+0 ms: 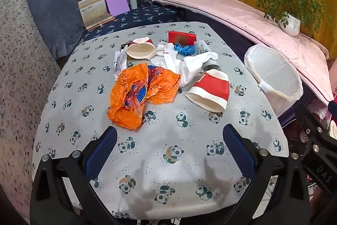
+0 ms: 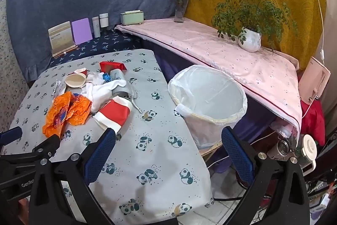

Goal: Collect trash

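The left gripper [image 1: 169, 137] hangs above the near part of the panda-print tablecloth [image 1: 185, 166], its blue-padded fingers spread wide with nothing between them. Just ahead of its left finger lies a crumpled orange plastic bag [image 1: 139, 92]. Ahead of its right finger a red-and-white paper cup [image 1: 209, 91] lies on its side, mouth toward the gripper. Beyond these sits the rest of the litter in one heap: white crumpled cloth or tissue [image 1: 189, 65], a second paper cup [image 1: 140, 49] with its mouth facing this way, a blue scrap [image 1: 185, 49] and a red box [image 1: 182, 37] at the far side.

The right gripper [image 2: 168, 140] is also spread wide and holds nothing. It hovers over the table's right edge. The toppled cup [image 2: 114, 114] lies just beyond its left finger, and the white-lined trash bin [image 2: 207, 98] stands ahead between the fingers, beside the table. Farther right, a potted plant [image 2: 249, 36] rests on a pink-covered ledge [image 2: 210, 50].
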The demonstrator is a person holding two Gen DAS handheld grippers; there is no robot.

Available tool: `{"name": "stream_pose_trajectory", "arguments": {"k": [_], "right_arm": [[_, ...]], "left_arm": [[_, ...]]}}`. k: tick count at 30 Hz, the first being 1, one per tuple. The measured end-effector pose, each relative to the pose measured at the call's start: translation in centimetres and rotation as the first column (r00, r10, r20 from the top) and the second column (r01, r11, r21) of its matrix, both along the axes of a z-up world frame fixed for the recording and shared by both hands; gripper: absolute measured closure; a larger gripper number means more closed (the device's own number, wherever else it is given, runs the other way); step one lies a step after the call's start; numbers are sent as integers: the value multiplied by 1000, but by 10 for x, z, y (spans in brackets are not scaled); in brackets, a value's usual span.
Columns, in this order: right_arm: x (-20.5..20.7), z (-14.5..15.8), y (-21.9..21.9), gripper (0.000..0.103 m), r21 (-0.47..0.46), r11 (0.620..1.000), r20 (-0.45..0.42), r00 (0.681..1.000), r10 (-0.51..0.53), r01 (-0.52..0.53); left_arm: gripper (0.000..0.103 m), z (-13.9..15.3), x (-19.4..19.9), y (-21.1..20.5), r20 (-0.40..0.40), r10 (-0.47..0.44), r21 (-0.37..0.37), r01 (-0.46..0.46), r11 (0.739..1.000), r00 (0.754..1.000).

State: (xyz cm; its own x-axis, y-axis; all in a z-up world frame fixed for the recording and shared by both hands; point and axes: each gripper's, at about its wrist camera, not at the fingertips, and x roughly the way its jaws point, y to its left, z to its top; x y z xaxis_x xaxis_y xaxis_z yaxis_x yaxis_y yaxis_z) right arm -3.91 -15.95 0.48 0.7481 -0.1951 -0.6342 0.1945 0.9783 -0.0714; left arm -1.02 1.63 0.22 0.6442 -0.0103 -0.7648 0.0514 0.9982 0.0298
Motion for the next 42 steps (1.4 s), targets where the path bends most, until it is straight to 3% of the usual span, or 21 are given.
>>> {"name": "stream_pose_trajectory", "arguments": {"k": [42], "right_arm": [[-3, -2, 2, 7, 5, 1000, 0, 1000, -4, 4]], "left_arm": [[7, -5, -3, 0, -16, 3, 46, -2, 999, 1000]]}}
